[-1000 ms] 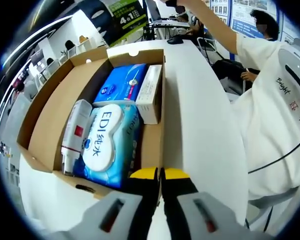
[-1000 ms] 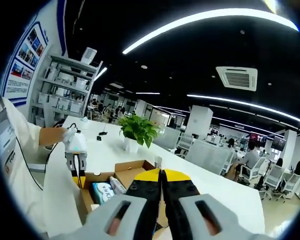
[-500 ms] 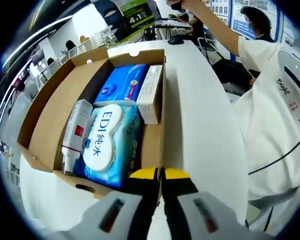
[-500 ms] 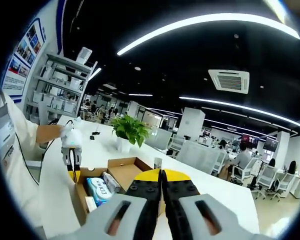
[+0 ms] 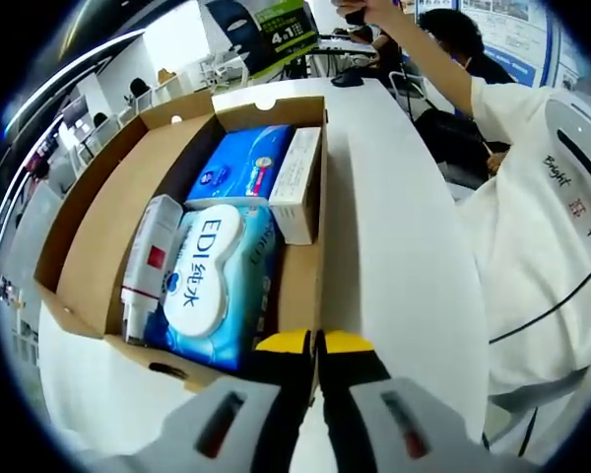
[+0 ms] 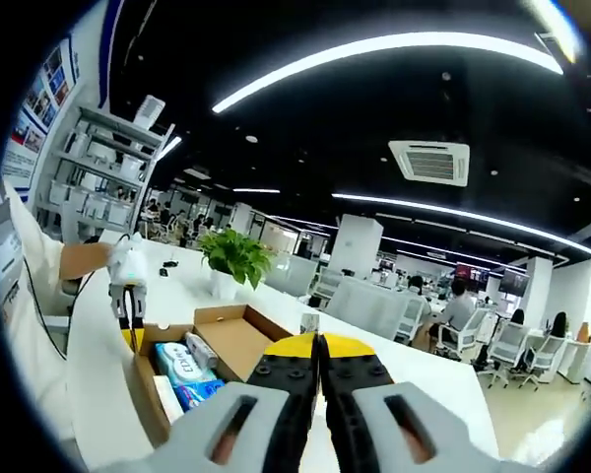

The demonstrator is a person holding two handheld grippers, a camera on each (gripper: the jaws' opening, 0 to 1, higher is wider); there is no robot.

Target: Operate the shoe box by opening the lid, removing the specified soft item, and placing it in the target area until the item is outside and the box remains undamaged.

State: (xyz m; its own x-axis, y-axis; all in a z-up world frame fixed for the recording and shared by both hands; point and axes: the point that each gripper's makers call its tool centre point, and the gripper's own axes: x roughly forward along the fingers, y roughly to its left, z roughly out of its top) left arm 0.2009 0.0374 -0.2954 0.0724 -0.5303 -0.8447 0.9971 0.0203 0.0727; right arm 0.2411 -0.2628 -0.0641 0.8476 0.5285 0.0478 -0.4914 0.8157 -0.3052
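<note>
Both jaw pairs closed on nothing; left gripper (image 5: 315, 343), near the brown cardboard shoe box (image 5: 89, 256), could dent its wall reaching the soft white-and-blue wipes pack (image 5: 212, 281).

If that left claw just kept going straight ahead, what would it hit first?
Probably the near right corner of the open shoe box: the left gripper, jaws together, sits right at it. Beyond lies the wet wipes pack, though depth is hard to judge.

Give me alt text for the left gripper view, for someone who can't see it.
An open cardboard shoe box sits on a white table, holding a blue wet-wipes pack, a blue packet, a small white carton and a white spray bottle. The left gripper, jaws shut, sits at the box's near edge.
</note>
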